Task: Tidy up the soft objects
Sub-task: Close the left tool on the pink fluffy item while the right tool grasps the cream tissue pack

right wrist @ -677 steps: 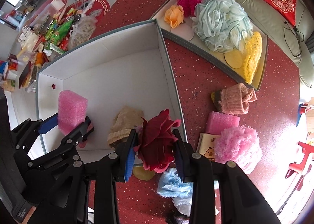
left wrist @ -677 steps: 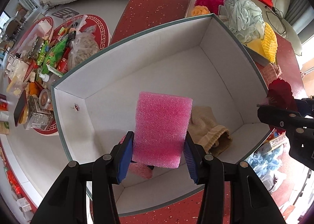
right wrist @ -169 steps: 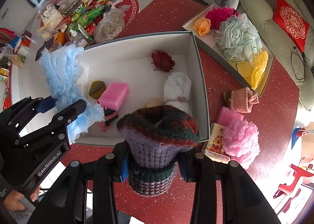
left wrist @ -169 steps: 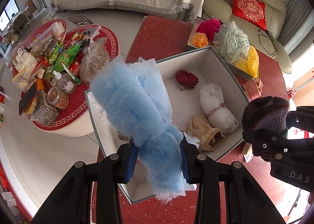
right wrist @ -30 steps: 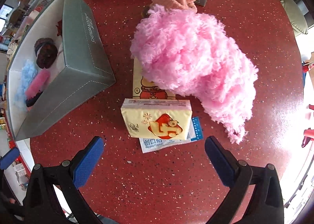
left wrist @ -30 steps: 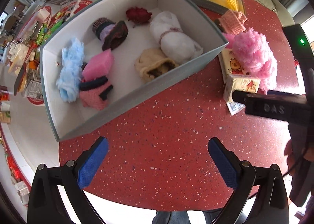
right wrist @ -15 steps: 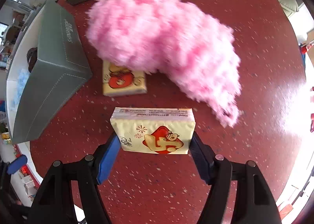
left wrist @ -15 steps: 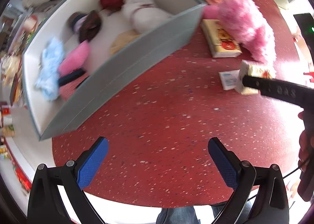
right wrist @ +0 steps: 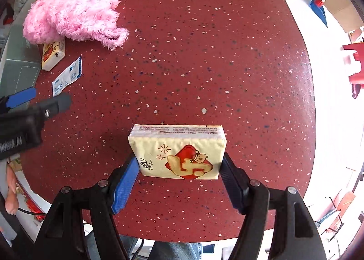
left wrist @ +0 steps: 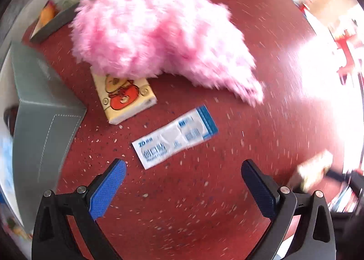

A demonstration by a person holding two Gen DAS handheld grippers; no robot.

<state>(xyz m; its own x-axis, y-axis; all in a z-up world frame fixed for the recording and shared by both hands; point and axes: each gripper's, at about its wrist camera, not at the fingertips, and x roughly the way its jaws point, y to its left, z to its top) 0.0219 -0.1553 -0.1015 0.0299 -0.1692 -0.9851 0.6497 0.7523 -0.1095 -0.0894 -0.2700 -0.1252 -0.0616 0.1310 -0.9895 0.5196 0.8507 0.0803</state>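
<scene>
My right gripper point(right wrist: 179, 169) is shut on a cream tissue pack point(right wrist: 178, 151) with a red bear print, held above the red speckled table point(right wrist: 204, 55). My left gripper point(left wrist: 182, 187) hangs open over the table, nothing between its fingers; just beyond it lies a white-and-blue plaster sachet point(left wrist: 175, 137). A second tissue pack point(left wrist: 124, 96) lies partly under a fluffy pink scarf point(left wrist: 154, 34). In the right wrist view the pink scarf point(right wrist: 72, 16), the second pack point(right wrist: 52, 55) and the sachet point(right wrist: 67, 75) sit far left. The held pack shows blurred at the left wrist view's right edge point(left wrist: 315, 171).
The grey storage box point(left wrist: 43, 123) stands at the left, its corner close to the second tissue pack. A tray point(left wrist: 54, 25) with a pale green pouf and yellow knit lies behind the scarf. The table edge curves near my grippers; a person's jeans point(right wrist: 177, 251) show below it.
Both grippers have swept rightward across the table. The right gripper closed on the tissue pack and carried it away from the scarf, uncovering the sachet. The left gripper now hovers near that sachet.
</scene>
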